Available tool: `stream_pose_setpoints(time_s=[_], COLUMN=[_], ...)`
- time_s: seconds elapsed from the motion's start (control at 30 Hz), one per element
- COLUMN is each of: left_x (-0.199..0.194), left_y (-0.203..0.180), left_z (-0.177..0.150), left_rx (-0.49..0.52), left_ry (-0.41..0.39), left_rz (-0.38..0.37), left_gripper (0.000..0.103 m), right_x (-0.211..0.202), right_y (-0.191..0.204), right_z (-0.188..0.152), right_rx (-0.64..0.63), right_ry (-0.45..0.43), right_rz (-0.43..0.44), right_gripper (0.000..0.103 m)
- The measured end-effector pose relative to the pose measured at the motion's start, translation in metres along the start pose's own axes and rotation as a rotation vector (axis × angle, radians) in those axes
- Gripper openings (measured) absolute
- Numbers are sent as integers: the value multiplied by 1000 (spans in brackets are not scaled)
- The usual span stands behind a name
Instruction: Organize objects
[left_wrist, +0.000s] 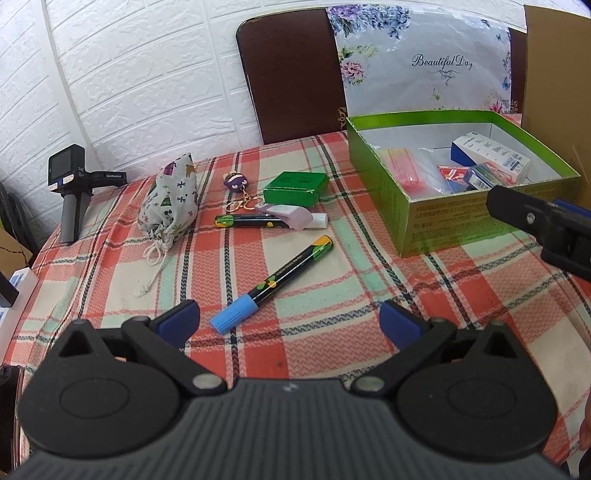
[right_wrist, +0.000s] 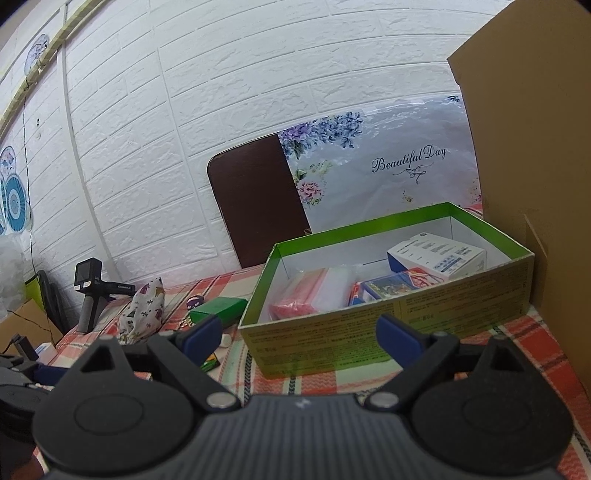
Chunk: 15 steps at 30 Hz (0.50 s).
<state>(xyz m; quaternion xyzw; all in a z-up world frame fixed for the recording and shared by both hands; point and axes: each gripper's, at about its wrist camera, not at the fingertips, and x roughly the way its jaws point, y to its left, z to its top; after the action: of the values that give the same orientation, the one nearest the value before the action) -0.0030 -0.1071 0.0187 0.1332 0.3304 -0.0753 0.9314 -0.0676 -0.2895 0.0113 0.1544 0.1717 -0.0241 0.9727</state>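
A green open box (left_wrist: 458, 221) stands at the right of the plaid table; it holds a white-blue carton (left_wrist: 491, 153), card packs and a pink plastic bag. On the cloth lie a marker with a blue cap (left_wrist: 275, 282), a second black marker (left_wrist: 247, 220), a lilac-white item (left_wrist: 291, 216), a small green box (left_wrist: 295, 188), a purple keychain (left_wrist: 236, 182) and a patterned drawstring pouch (left_wrist: 170, 199). My left gripper (left_wrist: 290, 319) is open and empty, just before the blue-capped marker. My right gripper (right_wrist: 299, 334) is open and empty, in front of the green box (right_wrist: 388, 325).
A handheld camera device (left_wrist: 70, 184) stands at the table's far left. A dark chair back (left_wrist: 291, 77) and a floral sheet (left_wrist: 424, 62) stand behind the table. A cardboard panel (right_wrist: 528, 166) rises right of the box. The right gripper shows in the left wrist view (left_wrist: 546, 225).
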Motion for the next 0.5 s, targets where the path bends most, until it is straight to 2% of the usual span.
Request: stream_pose_setpoints(time_s=[0.5], left_x=[15], left_y=[38], left_z=[-10], left_rx=[-101], left_ry=[52], left_rz=[-23], left_gripper=[103], right_x=[15], right_y=[30], right_z=[-11], right_rx=[-67], right_ry=[56], right_rz=[43], right_gripper=[94])
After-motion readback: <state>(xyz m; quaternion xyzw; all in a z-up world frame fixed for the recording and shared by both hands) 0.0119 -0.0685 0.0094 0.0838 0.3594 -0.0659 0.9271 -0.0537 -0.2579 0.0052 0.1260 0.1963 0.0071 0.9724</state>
